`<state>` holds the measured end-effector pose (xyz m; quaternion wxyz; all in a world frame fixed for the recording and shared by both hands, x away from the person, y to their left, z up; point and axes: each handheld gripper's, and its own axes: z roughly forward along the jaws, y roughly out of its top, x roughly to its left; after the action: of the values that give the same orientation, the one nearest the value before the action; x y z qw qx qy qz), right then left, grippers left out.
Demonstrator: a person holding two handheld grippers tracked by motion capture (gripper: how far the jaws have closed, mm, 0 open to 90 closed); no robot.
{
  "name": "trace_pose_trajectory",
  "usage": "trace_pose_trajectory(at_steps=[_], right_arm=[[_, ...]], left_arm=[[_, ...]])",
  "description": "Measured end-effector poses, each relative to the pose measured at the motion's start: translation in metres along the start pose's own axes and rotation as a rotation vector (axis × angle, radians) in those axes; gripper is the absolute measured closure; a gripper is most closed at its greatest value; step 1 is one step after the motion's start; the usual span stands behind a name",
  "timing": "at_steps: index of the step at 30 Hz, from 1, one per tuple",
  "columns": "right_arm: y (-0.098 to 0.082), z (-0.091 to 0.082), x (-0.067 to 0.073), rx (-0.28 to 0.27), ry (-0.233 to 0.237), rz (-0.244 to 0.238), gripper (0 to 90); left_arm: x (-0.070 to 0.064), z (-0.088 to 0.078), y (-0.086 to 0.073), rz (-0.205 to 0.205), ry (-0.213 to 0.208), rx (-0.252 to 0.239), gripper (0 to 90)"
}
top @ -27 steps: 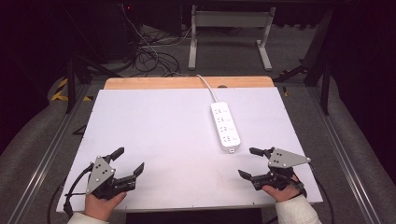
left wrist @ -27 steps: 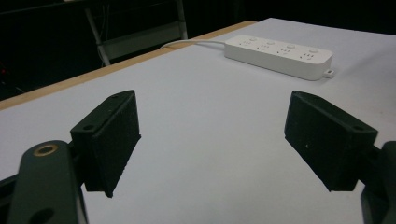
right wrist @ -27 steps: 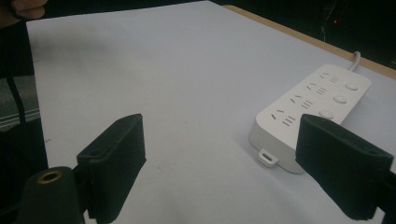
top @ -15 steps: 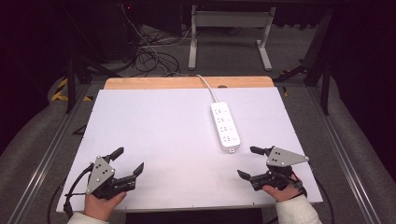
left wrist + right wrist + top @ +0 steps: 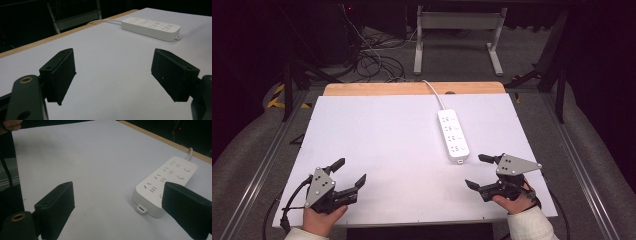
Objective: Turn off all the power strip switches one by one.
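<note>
Dark floor with tangled cables and a metal stand frame lies beyond the white tabletop, whose far edge shows a strip of bare wood. On the right half of that tabletop rests a white plastic power strip with four socket groups, lying lengthwise from far to near, its white cord running off over the wooden edge.

At the near right corner, the right hand-held gripper, black with a grey three-cornered plate on top, is held by a hand in a pale sleeve. Its jaws stand wide apart with nothing between them. The near end of the power strip, with its small hanging tab, lies just beyond and slightly left of this hand-held gripper in the high view, near but not touching. In the right gripper view the strip sits ahead on the right side, its near corner partly hidden behind the right-hand jaw.

At the near left corner, the left hand-held gripper is likewise spread open and empty above bare tabletop. The strip is well apart from it, across the surface; in the left gripper view it appears far ahead at upper right.
</note>
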<state>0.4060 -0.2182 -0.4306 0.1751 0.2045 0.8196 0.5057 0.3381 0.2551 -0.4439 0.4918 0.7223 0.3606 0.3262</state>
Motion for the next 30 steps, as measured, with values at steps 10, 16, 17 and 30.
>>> trace_pose_trajectory(at_steps=[10, 16, 17, 30], right_arm=[[0.016, 0.002, -0.006, 0.000, -0.026, -0.010, 20.0], [0.027, 0.007, -0.012, 0.050, -0.028, 0.038, 14.6], [0.029, 0.007, -0.012, 0.046, -0.030, 0.031, 13.9], [0.047, 0.015, -0.023, 0.054, -0.039, -0.010, 23.0]], left_arm=[[0.001, 0.000, 0.000, 0.002, -0.001, 0.005, 20.0], [0.000, 0.000, 0.000, 0.001, 0.002, 0.001, 20.0], [0.000, 0.000, 0.000, 0.001, 0.002, 0.001, 19.9], [0.000, 0.000, 0.000, 0.002, 0.002, 0.000, 20.0]])
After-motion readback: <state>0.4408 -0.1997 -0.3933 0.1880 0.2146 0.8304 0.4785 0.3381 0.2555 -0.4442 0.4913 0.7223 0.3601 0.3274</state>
